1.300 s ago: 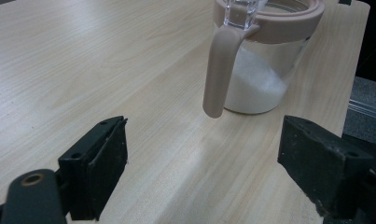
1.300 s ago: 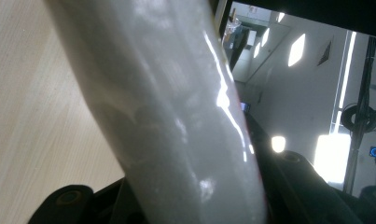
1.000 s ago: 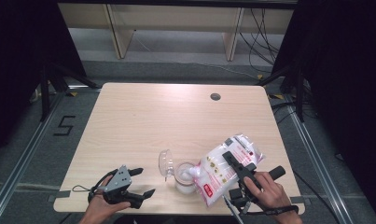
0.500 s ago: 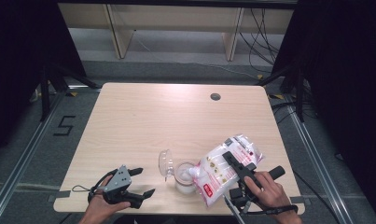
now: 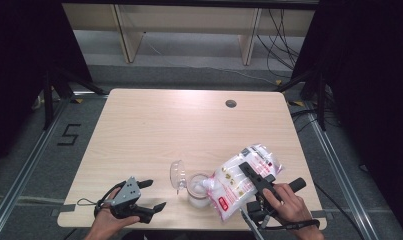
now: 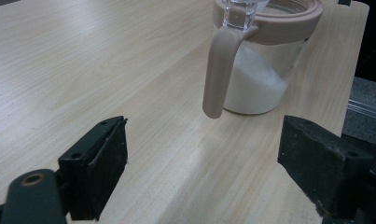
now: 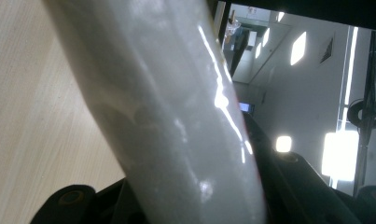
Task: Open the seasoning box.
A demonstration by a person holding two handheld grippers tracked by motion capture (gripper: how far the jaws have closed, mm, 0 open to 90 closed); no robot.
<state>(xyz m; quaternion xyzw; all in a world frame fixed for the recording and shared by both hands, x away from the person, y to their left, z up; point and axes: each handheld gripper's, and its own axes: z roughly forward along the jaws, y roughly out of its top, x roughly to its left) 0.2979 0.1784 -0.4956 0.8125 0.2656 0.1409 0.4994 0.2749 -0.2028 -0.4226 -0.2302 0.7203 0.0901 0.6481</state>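
The right gripper [image 5: 259, 181] is pinched on a plastic bag [image 5: 237, 181] of white granules, its jaws pressed on the bag's upper face near the middle while the bag tilts with its lower-left corner over the mouth of a jar [image 5: 199, 190]; in the right gripper view the bag [image 7: 176, 121] bulges glossy and grey-white between the jaws. That film looks slick and soft, so I judge the hold depends on squeezing the loose contents through it; the bag will sag and shift its weight toward the spout as it empties, and a grip closer to the raised end would probably control the pour better than one near the corner. The left gripper [image 5: 139, 200] rests low at the table's near-left edge, held by the person's left hand [image 5: 106, 222], jaws spread wide and holding nothing, pointed at the jar. Seen along those jaws, the jar [image 6: 265, 70] stands upright on the wooden table [image 5: 164, 130], clear-walled, partly filled with white powder banked to one side, with a pink rim and hanging clasp strap [image 6: 220, 70]. Its clear lid [image 5: 177, 174] stands swung open to the left. The jar looks rigid, likely breakable and smooth, so steadying it at the rim seems wisest
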